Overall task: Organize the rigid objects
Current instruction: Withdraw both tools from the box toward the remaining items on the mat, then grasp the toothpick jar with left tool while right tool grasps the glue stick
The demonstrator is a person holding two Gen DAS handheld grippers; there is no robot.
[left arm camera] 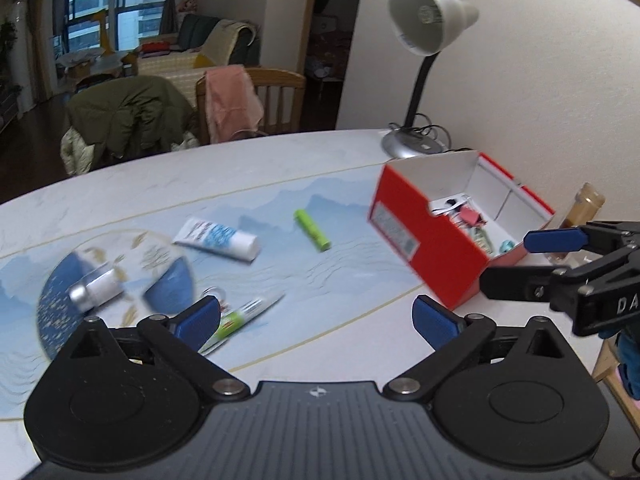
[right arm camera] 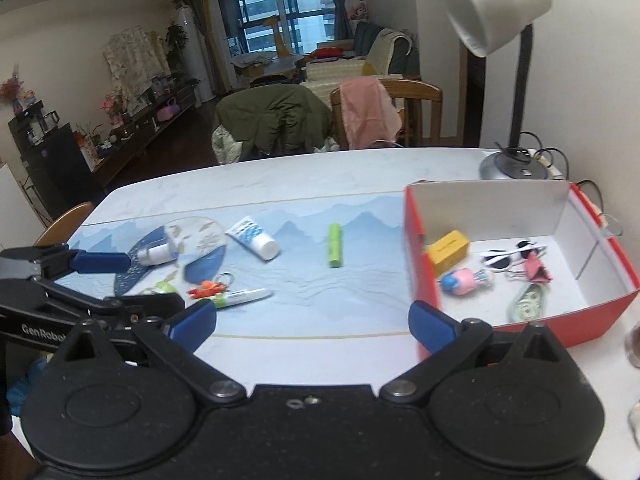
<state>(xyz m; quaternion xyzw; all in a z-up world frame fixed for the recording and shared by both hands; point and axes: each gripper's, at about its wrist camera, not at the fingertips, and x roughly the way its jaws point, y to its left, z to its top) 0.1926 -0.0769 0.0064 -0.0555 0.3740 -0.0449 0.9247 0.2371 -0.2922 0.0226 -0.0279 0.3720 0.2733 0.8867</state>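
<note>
Sorting is mid-way: both tools, left tool [left arm camera: 316, 318] and right tool [right arm camera: 312, 318], gape empty above the surface [right arm camera: 320, 352], so next comes a reach to the green marker [right arm camera: 335, 245] beside the red box [right arm camera: 576, 326].

The left gripper's [right arm camera: 100, 280] arm, seen from the right wrist camera, bears white lettering that reads "GenRobo", cut off after that. The right gripper's [left arm camera: 520, 264] arm, seen from the left wrist camera, shows the white letters "DA" at the frame's edge. The tube [right arm camera: 253, 237] carries blue print, the red box [left arm camera: 424, 248] a label on its end, and the lamp [left arm camera: 424, 16] a sticker inside its shade; all are too blurred to read.
</note>
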